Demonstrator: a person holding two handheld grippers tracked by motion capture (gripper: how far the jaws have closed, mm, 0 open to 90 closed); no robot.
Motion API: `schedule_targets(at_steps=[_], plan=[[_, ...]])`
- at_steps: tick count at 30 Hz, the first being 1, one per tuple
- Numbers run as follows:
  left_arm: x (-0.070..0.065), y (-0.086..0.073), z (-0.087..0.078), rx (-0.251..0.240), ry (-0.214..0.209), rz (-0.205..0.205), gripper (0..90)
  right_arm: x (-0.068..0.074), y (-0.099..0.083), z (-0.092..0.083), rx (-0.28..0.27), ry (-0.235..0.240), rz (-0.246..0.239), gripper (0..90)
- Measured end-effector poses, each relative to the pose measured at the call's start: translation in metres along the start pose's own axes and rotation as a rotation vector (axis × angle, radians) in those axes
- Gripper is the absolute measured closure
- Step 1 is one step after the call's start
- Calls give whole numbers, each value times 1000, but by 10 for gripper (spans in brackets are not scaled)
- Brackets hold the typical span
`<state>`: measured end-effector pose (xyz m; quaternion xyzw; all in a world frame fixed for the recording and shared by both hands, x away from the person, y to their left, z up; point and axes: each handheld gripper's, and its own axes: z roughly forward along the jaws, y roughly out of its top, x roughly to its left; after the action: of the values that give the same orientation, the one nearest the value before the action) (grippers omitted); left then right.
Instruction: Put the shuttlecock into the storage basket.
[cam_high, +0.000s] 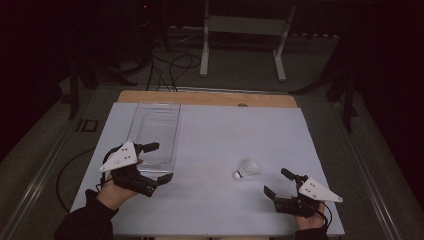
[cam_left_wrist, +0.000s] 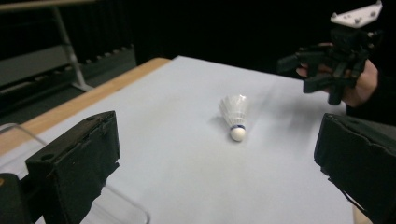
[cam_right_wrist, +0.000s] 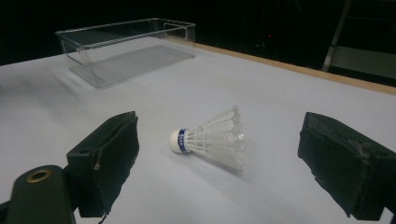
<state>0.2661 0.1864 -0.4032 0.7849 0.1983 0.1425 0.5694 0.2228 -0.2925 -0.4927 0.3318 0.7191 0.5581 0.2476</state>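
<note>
A white feathered shuttlecock (cam_high: 247, 169) with a blue band lies on its side on the pale table sheet, right of centre. My right gripper (cam_high: 276, 182) is open just to its right and nearer me. In the right gripper view the shuttlecock (cam_right_wrist: 210, 137) lies ahead between the wide-apart jaws, cork pointing left. My left gripper (cam_high: 161, 162) is open at the near right corner of a clear plastic tray (cam_high: 172, 125). In the left gripper view the shuttlecock (cam_left_wrist: 235, 112) lies farther off, and beyond it is the right gripper (cam_left_wrist: 299, 74).
The clear tray (cam_right_wrist: 126, 23) is empty and runs lengthwise along the table's left side. A wooden strip (cam_high: 210, 97) edges the far side of the table. Beyond it are a white metal frame (cam_high: 245, 30) and cables on the floor.
</note>
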Motion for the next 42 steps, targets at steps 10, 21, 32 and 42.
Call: schedule_targets(at_steps=[10, 21, 32, 42], plan=[[-7, 16, 20, 17, -41, 68, 6, 0, 1, -1, -4, 1, -6, 120], [-14, 29, 46, 28, -95, 91, 6, 0, 1, -1, -4, 2, -4, 120], [-20, 38, 75, 80, -115, 117, 6, -1, 1, -1, -3, -2, -8, 120], [-28, 41, 101, 99, -127, 101, 6, -1, 1, -1, -3, 0, -4, 120]])
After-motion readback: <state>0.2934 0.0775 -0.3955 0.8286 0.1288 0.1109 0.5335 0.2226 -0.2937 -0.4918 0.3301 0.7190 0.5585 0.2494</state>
